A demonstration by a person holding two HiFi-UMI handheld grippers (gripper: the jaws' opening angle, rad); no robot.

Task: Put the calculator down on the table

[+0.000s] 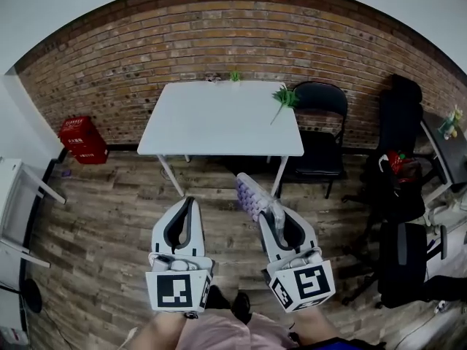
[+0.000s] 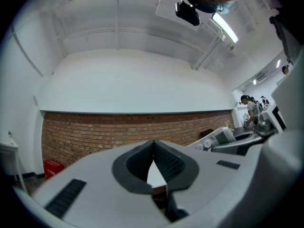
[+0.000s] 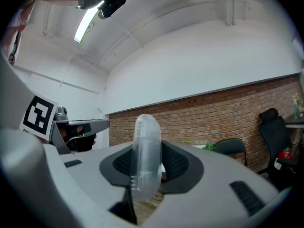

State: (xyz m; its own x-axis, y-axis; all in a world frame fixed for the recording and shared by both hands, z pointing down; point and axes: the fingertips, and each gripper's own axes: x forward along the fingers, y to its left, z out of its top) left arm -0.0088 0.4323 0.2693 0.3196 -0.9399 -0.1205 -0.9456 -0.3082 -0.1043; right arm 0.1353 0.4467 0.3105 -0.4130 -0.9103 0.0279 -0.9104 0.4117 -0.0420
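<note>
The calculator, pale with rows of purple keys, sticks out forward and to the left from my right gripper, which is shut on its near end. It hangs over the wooden floor, short of the white table. In the right gripper view the calculator stands edge-on between the two dark pads. My left gripper is held level beside it, shut with nothing in it. In the left gripper view its fingertips meet, and the calculator shows at the right.
A black folding chair stands at the table's right side, with a green plant on the table's right edge. A red crate sits by the brick wall at left. Black office chairs crowd the right side, and white furniture the left.
</note>
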